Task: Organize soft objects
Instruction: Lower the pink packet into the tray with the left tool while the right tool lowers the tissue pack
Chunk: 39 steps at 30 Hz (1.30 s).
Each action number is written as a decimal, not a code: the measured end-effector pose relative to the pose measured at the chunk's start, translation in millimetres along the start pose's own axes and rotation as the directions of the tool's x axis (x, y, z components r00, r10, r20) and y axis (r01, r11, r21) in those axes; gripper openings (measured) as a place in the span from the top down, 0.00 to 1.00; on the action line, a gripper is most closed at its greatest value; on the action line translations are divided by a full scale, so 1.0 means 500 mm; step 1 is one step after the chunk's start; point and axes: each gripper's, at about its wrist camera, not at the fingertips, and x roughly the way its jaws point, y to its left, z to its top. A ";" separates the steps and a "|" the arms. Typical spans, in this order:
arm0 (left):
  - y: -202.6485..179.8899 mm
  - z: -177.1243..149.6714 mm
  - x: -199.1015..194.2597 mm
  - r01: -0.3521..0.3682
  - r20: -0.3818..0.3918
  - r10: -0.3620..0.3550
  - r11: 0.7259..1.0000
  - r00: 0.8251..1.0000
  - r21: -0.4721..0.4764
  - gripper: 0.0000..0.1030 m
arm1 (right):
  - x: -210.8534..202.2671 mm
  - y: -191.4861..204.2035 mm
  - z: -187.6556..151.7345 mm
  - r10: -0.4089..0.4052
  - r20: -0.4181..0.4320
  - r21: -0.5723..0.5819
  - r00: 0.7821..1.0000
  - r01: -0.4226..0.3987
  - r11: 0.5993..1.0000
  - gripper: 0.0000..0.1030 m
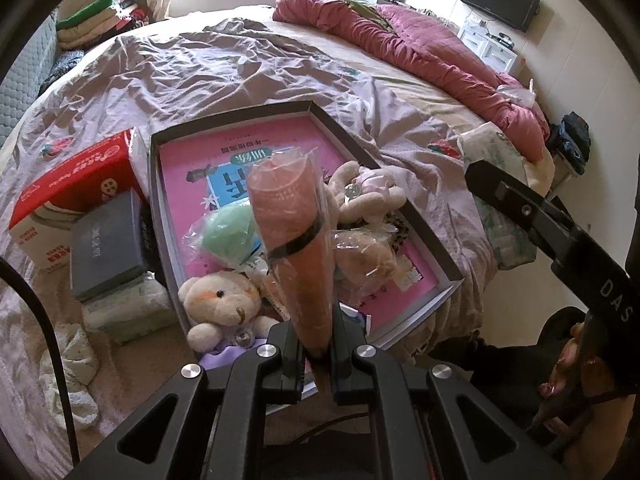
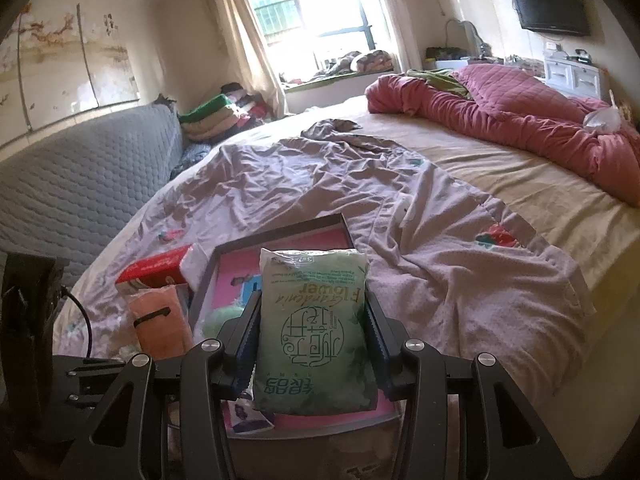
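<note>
My left gripper is shut on an orange towel wrapped in clear plastic and holds it above a shallow open box with a pink book inside. In the box lie a white teddy bear, a green soft ball in plastic, a beige plush rabbit and a bagged brown plush. My right gripper is shut on a green tissue pack and holds it above the same box. The orange towel also shows in the right wrist view.
A red carton and a grey box lie left of the open box, with tissue packs below them. A crumpled lilac sheet covers the bed. A red quilt lies at the far right.
</note>
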 end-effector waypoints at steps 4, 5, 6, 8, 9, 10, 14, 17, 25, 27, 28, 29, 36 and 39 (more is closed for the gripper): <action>0.003 0.002 0.015 -0.011 -0.007 0.011 1.000 1.000 -0.002 0.91 | 0.028 -0.008 -0.010 0.008 -0.025 -0.006 1.000 -0.008 1.000 0.52; 0.004 0.003 0.019 -0.012 -0.011 0.012 1.000 1.000 -0.002 0.91 | 0.035 -0.010 -0.012 0.008 -0.034 -0.009 0.999 -0.009 1.000 0.52; 0.005 0.003 0.025 -0.015 -0.016 0.015 1.000 1.000 -0.003 0.91 | 0.042 -0.009 -0.015 0.004 -0.045 -0.018 0.999 -0.005 1.000 0.52; 0.005 0.002 0.033 -0.011 -0.019 0.011 1.000 1.000 -0.006 0.91 | 0.053 -0.009 -0.020 0.000 -0.061 -0.030 0.998 -0.002 1.000 0.52; 0.004 0.003 0.037 -0.009 -0.020 0.009 1.000 1.000 -0.005 0.91 | 0.060 -0.010 -0.023 -0.005 -0.069 -0.037 0.998 0.002 0.999 0.52; 0.003 0.003 0.042 -0.012 -0.021 0.012 1.000 1.000 0.000 0.91 | 0.065 -0.013 -0.026 -0.011 -0.075 -0.042 0.997 0.008 0.999 0.52; 0.002 0.004 0.054 -0.009 -0.028 0.009 1.000 1.000 0.000 0.91 | 0.082 -0.024 -0.039 -0.018 -0.095 -0.039 0.995 0.015 0.999 0.52; 0.002 0.007 0.060 -0.015 -0.024 0.015 1.000 1.000 0.006 0.91 | 0.097 -0.025 -0.046 -0.032 -0.107 -0.056 0.994 0.026 0.998 0.52; 0.011 0.012 0.080 -0.004 -0.025 0.004 1.000 1.000 -0.009 0.91 | 0.139 -0.017 -0.057 -0.038 -0.133 -0.099 0.990 0.025 0.995 0.52; 0.012 0.013 0.081 -0.002 -0.025 0.002 1.000 1.000 -0.009 0.91 | 0.148 -0.013 -0.059 -0.031 -0.138 -0.108 0.990 0.017 0.994 0.52; 0.013 0.014 0.081 0.000 -0.026 0.000 1.000 1.000 -0.010 0.91 | 0.156 -0.010 -0.061 -0.026 -0.143 -0.110 0.989 0.010 0.994 0.52; 0.012 0.014 0.080 0.000 -0.024 -0.001 1.000 1.000 -0.010 0.91 | 0.159 -0.007 -0.062 -0.025 -0.146 -0.113 0.989 0.008 0.994 0.52; 0.019 0.015 0.084 -0.008 -0.022 0.007 1.000 1.000 -0.014 0.91 | 0.180 0.010 -0.064 -0.024 -0.144 -0.153 0.989 0.002 0.988 0.52; 0.018 0.017 0.082 -0.006 -0.019 0.006 1.000 1.000 -0.014 0.91 | 0.179 0.009 -0.067 -0.019 -0.138 -0.159 0.990 -0.004 0.987 0.52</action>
